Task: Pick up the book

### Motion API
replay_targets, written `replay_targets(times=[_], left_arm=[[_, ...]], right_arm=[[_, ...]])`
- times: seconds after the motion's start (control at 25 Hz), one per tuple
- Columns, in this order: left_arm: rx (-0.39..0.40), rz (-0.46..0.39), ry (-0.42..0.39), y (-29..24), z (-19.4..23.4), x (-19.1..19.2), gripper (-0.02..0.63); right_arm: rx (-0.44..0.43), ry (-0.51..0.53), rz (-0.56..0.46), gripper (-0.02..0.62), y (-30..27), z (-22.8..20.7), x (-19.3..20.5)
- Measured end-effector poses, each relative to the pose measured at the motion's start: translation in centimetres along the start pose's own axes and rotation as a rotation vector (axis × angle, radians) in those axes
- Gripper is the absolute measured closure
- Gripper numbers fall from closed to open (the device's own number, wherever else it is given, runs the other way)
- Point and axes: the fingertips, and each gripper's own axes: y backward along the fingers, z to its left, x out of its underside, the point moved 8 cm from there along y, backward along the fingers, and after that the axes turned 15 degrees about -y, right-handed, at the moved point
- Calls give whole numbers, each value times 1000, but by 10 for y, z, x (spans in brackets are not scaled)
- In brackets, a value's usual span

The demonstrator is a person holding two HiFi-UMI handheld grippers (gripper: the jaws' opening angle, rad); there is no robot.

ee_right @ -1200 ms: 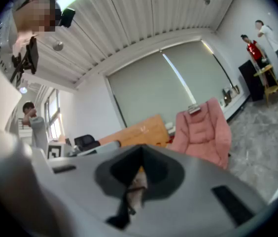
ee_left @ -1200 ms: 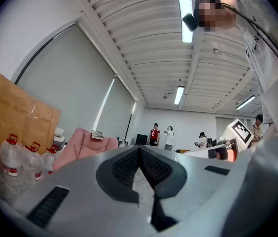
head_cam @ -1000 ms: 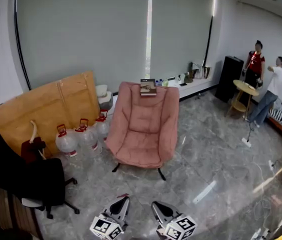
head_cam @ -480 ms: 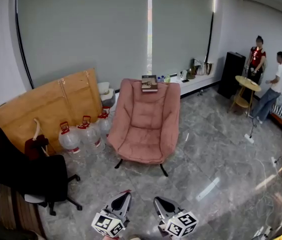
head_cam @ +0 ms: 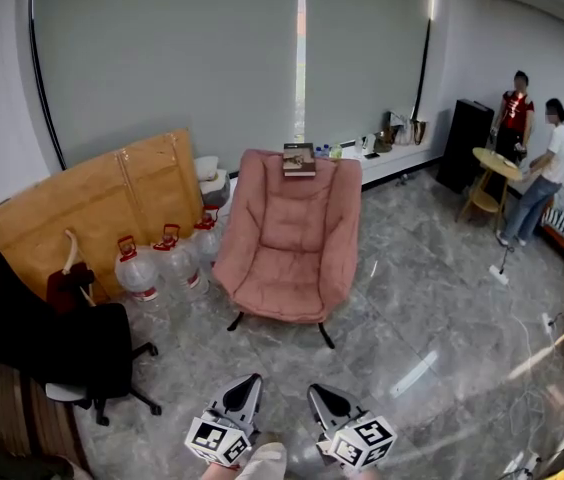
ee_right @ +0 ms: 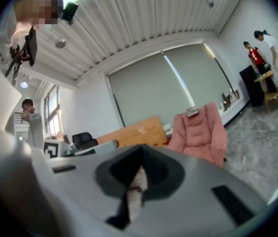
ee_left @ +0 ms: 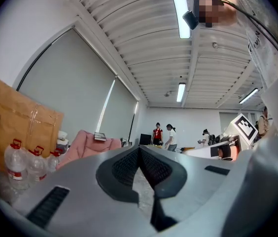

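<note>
Book (head_cam: 298, 159) rests on the top edge of the pink armchair (head_cam: 287, 258) back, well ahead of left gripper (head_cam: 250, 383) and right gripper (head_cam: 315, 393), both closed empty, the right looking slightly better aligned.

Grey marbled floor (head_cam: 412, 308) carried a pink armchair (head_cam: 287, 253) on dark legs — a book (head_cam: 299, 159) lay flat on top of its backrest. Left of the armchair, three water jugs (head_cam: 138, 274) stood together on the floor, just in front of a wooden board (head_cam: 92, 208) that leaned against the wall. Black office chair (head_cam: 62, 353) nearer, left. Small round table (head_cam: 494, 168) stood far right.
</note>
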Motion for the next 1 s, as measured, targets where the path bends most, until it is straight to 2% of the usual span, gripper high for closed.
replay_targets(times=[0.48,1.0], left_arm=[[19,-57,-73,-80,27,0,586],[54,-75,-85,-153,92,4,586]], right_arm=[[56,128,-116,583,-59,-23,-50],[105,122,-148,583,-150,-42,-86]])
